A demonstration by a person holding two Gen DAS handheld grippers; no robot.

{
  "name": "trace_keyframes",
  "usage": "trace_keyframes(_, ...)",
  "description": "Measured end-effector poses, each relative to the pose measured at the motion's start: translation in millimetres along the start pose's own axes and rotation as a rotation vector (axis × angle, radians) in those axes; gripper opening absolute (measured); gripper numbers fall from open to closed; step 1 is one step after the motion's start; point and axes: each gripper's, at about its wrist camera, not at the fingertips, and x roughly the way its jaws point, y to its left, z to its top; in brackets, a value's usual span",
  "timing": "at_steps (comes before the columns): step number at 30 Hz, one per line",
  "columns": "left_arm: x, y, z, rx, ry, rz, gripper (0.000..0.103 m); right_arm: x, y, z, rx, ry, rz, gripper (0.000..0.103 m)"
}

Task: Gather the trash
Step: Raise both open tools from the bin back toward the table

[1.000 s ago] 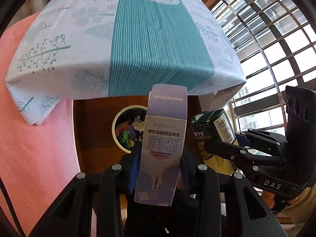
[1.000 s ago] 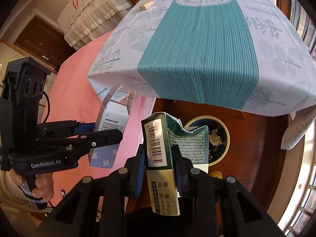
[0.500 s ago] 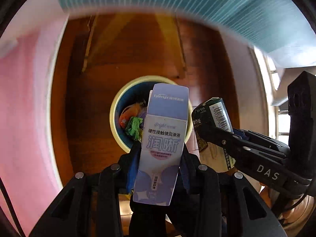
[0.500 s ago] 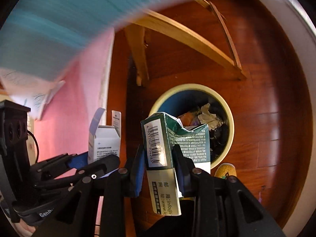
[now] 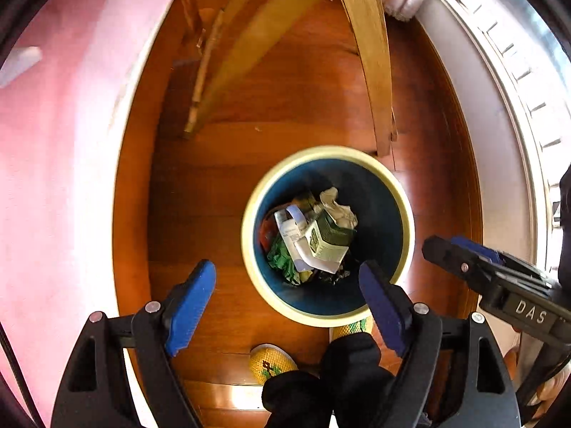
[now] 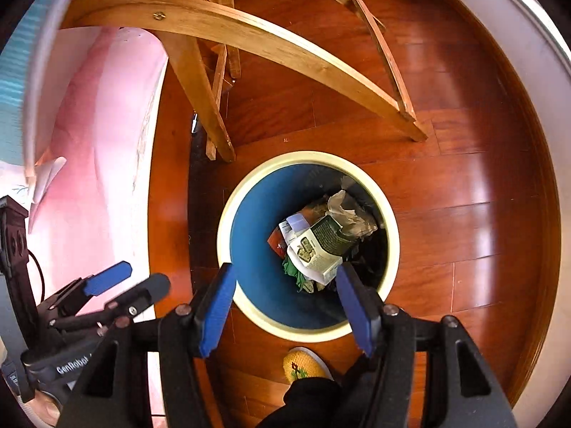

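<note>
Both grippers hang over the bin [image 5: 407, 228], a round one with a cream rim and a blue inside, standing on the wood floor [image 6: 446, 192]. The left gripper [image 5: 287, 287] points straight down, its blue pads [image 5: 189, 306] spread wide and opening, with nothing between them; through the gap shows the near left edge of the bin and bare floor beside it. The right gripper [image 6: 285, 297] tilts in above the near rim of the bin, its jaws also opening and empty. Down in the bin the green carton [image 5: 328, 240] lies on its side on top of the heap, its pale printed end turned toward the near rim. The white box [image 5: 291, 230] lies just left of it, touching it and partly under it. A crumpled paper [image 5: 337, 207] sits at the far side of the carton, and something green and crinkled [image 5: 283, 258] sits toward the near left wall of the bin, though I cannot tell what it is. Beyond the bin stand pale wooden table legs [image 6: 221, 35], one foot close to the far rim. At the near rim are two yellow knitted slippers [image 5: 273, 362], with dark trouser legs [image 5: 328, 381] above them. Left of the bin hangs a pink cloth [image 6: 92, 164].
</note>
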Motion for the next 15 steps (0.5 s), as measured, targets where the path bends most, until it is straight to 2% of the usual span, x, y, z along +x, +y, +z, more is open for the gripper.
trace_keyframes(10,-70.6,0.8,1.4,-0.036,-0.061,0.042,0.082,-50.0,30.5,-0.9,-0.012,-0.015,-0.033,0.059)
trace_keyframes(15,-121.7,4.0,2.4,-0.052,-0.082,0.038,0.082,-90.0,51.1,-2.8,-0.013,-0.016,-0.045,0.059)
